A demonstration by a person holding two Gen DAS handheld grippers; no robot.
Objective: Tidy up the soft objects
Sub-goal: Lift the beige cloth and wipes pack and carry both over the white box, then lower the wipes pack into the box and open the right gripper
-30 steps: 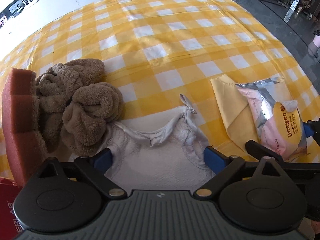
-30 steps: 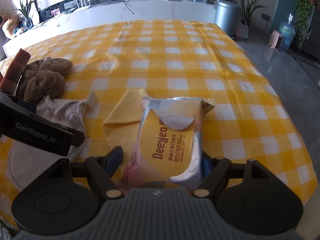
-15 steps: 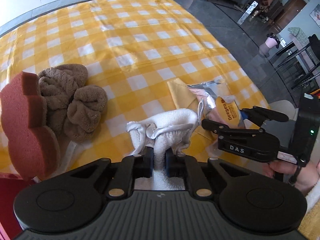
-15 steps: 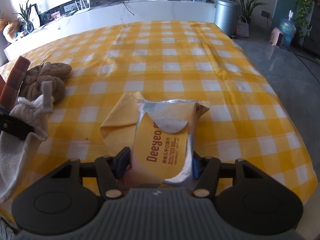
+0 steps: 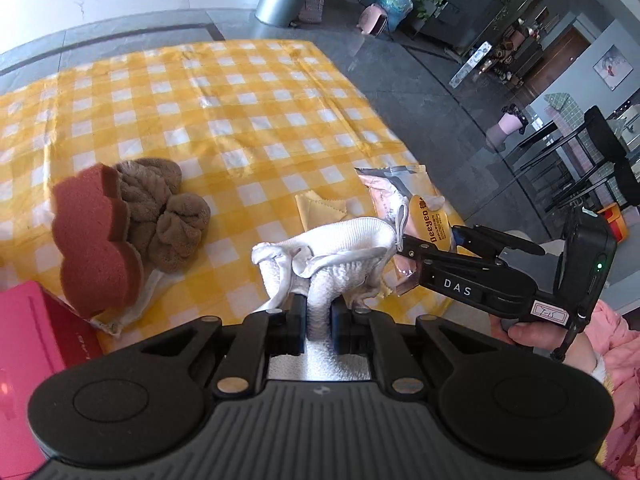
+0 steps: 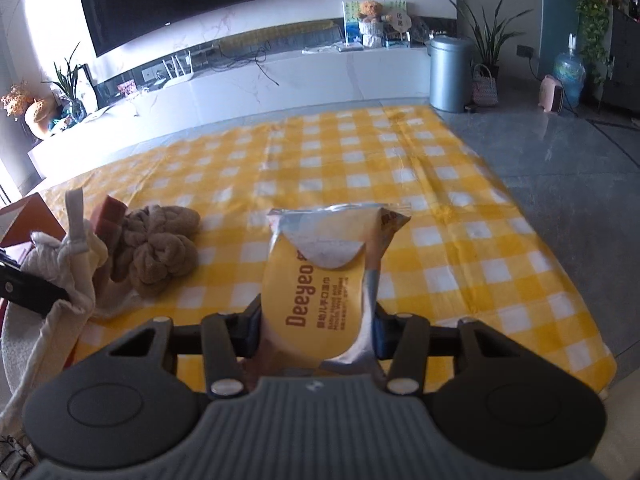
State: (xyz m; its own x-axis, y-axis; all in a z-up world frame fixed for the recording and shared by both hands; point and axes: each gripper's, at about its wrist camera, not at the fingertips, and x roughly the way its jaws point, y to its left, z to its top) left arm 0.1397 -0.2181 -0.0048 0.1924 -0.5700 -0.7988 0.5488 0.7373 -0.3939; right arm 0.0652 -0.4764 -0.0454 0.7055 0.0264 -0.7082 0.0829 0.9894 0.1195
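Above the checked worktop point(image 5: 256, 92) | left claw point(image 5: 319, 316) tilted down, clenched on white cloth point(image 5: 336, 248), lifted | right claw point(image 6: 316, 330) tilted down, jaws closing, gripping wipes pack point(image 6: 324, 276), raised | hand point(image 5: 532, 330) at right grips handle

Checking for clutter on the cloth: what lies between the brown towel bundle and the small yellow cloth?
Nothing: bare checked tablecloth separates the brown towel bundle from the small yellow cloth, seen in the left wrist view.

Pink box point(image 5: 28, 344) beside sponge point(image 5: 96, 240): cut off by left frame edge. Wipes pack point(image 6: 320, 280) lower end: hidden behind gripper body.
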